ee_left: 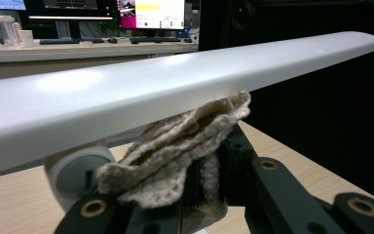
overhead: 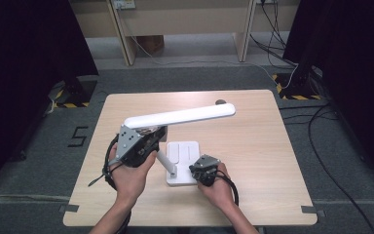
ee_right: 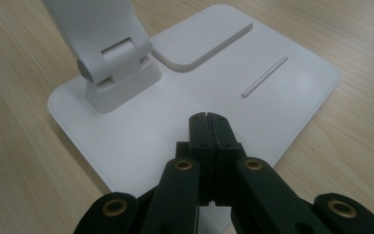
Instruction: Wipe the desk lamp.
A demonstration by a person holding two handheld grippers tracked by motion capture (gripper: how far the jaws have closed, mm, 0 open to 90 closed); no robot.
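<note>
A white desk lamp stands on the wooden table (overhead: 253, 146). Its long light bar (overhead: 182, 116) reaches right from a hinge over the flat white base (overhead: 181, 161). My left gripper (overhead: 148, 138) is shut on a crumpled beige cloth (ee_left: 175, 156), and the cloth presses against the underside of the light bar (ee_left: 175, 87) near its hinge end. My right gripper (ee_right: 207, 118) is shut with nothing in it, its tips resting down on the lamp base (ee_right: 253, 112) beside the arm's foot hinge (ee_right: 117, 73). In the high view the right gripper (overhead: 200, 171) sits at the base's right front corner.
A small dark round object (overhead: 220, 102) lies near the table's far edge behind the bar's tip. Cables (overhead: 321, 122) run over the grey floor to the right. Wooden furniture legs (overhead: 124, 34) stand beyond the table.
</note>
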